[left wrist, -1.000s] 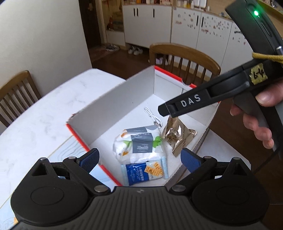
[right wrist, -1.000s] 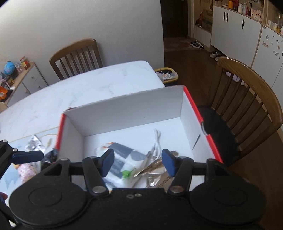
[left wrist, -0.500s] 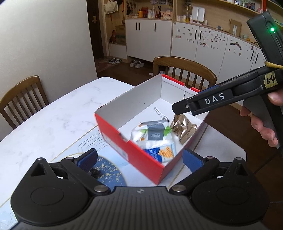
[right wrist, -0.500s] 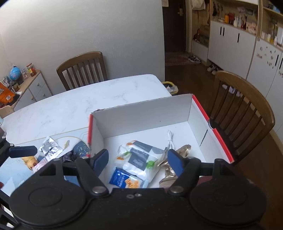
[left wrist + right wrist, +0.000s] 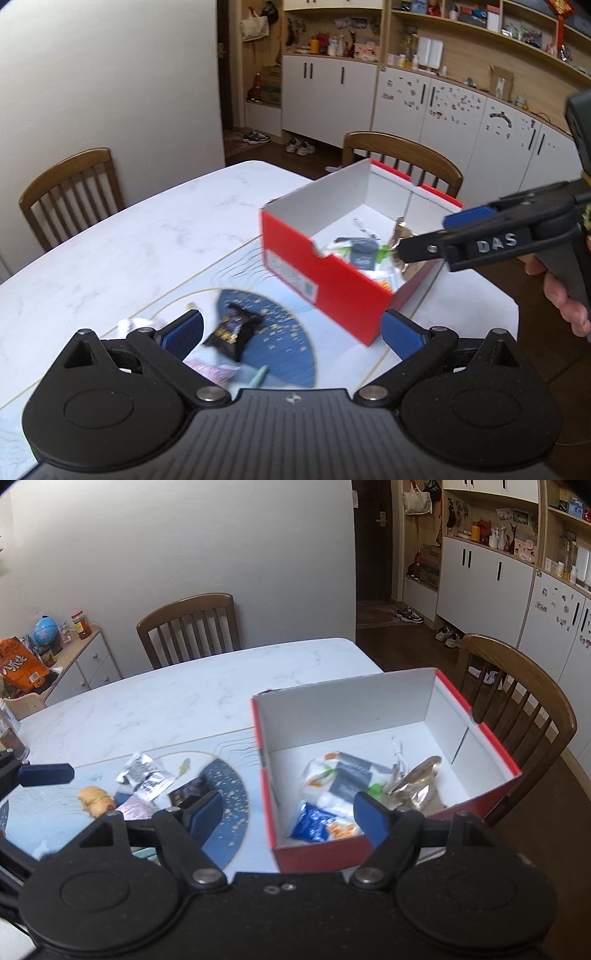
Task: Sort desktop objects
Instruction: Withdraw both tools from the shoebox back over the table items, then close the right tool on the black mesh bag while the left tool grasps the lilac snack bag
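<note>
Right wrist view: right tool (image 5: pixel 290 818) opening, nothing between pads. Left tool (image 5: pixel 291 330) wide, empty. Packets (image 5: pixel 341 786) inside red box (image 5: pixel 317 856); loose snacks (image 5: pixel 146 775) on bench (image 5: pixel 155 709) left of box.

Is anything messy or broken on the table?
Nothing looks broken or spilled. A few small packets and a black wrapper lie loose on the blue mat beside the red box, not yet put away. The box's near wall has a notch in its rim.
</note>
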`<action>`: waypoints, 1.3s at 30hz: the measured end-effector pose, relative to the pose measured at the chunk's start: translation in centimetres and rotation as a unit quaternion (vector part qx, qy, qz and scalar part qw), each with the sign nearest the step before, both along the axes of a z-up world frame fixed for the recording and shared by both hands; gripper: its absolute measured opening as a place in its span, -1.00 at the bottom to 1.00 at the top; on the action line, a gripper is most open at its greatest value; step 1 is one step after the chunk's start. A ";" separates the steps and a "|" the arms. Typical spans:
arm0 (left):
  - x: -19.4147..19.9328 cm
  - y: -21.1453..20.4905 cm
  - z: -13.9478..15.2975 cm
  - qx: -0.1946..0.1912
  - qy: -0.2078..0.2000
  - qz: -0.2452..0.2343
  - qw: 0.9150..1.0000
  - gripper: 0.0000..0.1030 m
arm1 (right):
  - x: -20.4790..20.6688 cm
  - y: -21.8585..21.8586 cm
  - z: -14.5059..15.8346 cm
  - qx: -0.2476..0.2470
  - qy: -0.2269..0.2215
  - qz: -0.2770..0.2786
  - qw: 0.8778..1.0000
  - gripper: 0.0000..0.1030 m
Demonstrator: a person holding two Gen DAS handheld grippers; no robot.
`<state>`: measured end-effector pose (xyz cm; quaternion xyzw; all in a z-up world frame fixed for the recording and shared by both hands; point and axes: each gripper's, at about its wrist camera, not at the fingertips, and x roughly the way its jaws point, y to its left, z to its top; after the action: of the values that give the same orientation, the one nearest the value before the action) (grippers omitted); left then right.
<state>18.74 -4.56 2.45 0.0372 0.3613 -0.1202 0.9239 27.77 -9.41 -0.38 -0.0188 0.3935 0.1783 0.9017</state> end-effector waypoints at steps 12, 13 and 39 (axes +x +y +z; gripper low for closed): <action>-1.7 6.5 -2.2 -0.010 0.007 0.044 0.999 0.99 | -3.3 4.8 -1.9 -0.011 -0.006 0.018 1.000 0.51; -1.8 7.0 -2.4 -0.012 0.007 0.048 0.999 0.99 | -3.6 5.2 -2.2 -0.013 -0.007 0.021 1.000 0.51; 2.0 11.9 -8.6 0.002 -0.010 0.044 0.999 0.99 | -7.9 13.9 -8.0 -0.033 -0.030 0.027 0.999 0.47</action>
<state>20.78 7.30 -6.17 0.0240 0.3536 -0.0786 0.9318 19.87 4.47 -8.40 -0.0643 0.3716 0.1887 0.9067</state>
